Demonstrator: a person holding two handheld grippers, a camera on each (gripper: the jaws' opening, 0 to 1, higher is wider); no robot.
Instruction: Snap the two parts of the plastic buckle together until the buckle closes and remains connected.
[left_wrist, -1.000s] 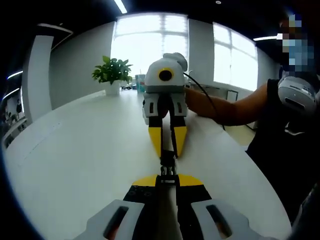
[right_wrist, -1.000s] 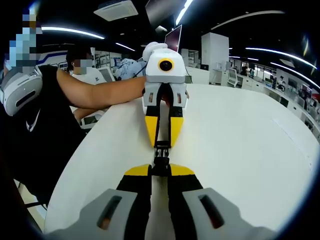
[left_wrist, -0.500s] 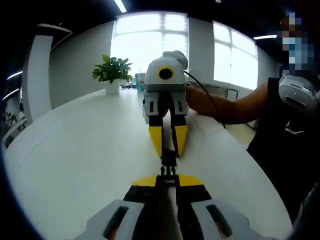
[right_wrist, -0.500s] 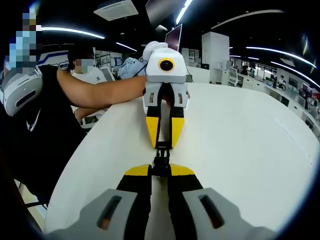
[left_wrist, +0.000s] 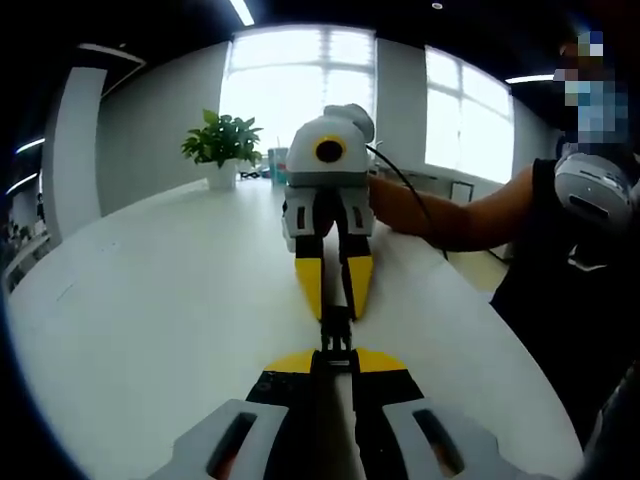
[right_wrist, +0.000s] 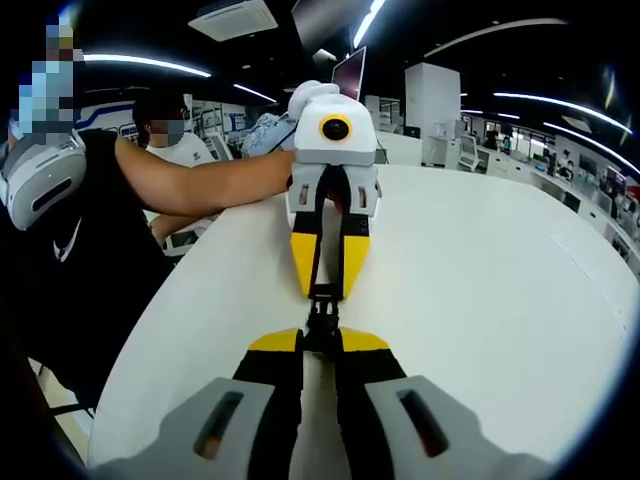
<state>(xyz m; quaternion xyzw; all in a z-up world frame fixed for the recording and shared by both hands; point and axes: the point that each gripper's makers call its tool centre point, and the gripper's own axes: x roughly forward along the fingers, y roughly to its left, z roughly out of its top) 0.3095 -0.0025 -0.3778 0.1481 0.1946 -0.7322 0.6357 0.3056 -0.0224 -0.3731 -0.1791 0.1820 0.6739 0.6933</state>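
A small black plastic buckle (left_wrist: 336, 335) hangs just above the white table (left_wrist: 150, 300), its two parts in line end to end between the two facing grippers. My left gripper (left_wrist: 335, 362) is shut on the near part in the left gripper view. My right gripper (left_wrist: 334, 300) faces it, shut on the far part. In the right gripper view the buckle (right_wrist: 320, 315) sits between my right gripper (right_wrist: 318, 342) and the left gripper (right_wrist: 327, 285). The parts touch; whether they are latched I cannot tell.
A potted plant (left_wrist: 222, 145) stands at the table's far end by the windows. The person's arm (left_wrist: 450, 215) reaches in along the table edge, and their arm (right_wrist: 200, 185) and torso stand at the left of the right gripper view. Office desks lie beyond the table (right_wrist: 480, 300).
The two grippers have drawn slightly closer, and the black parts between them have closed up. Both stay shut.
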